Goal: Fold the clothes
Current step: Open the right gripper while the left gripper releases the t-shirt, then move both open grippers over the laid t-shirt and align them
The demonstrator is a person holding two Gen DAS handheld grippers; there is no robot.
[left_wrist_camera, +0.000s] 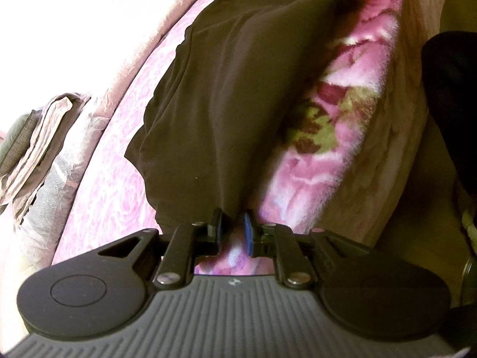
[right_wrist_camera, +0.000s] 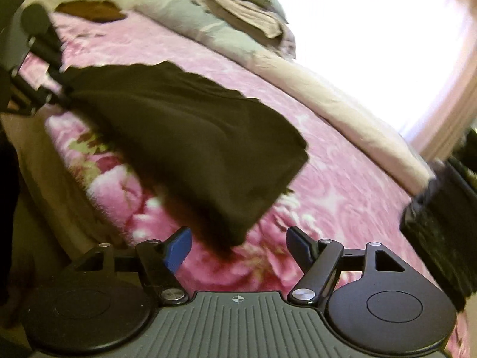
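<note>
Both claws bore on one dark brown, soft knit garment [left_wrist_camera: 226, 89] spread over the pink floral fleece blanket [left_wrist_camera: 325, 161], and they differed. Left gripper [left_wrist_camera: 232, 232] stood nearly closed, its blue-padded fingers [left_wrist_camera: 246, 232] nipping a gathered corner of the garment, probably to anchor that end while the other was laid. Right gripper [right_wrist_camera: 237, 244] had its jaws spread wide with nothing pressed between them; the garment's near corner [right_wrist_camera: 226, 235] drooped just in front of the gap, which reads as a corner let go once it was in place.

Relative to the blanket, the garment lay across its patterned top, near the blanket's front edge, one end lifted off it at the left gripper. It looked limp and matte, with soft ridges running along its length and one straight hem toward the blanket's middle. Beyond the blanket's far side sat a stack of folded beige and grey cloths [right_wrist_camera: 247, 9]. Whether the garment was already doubled over I could not tell.
</note>
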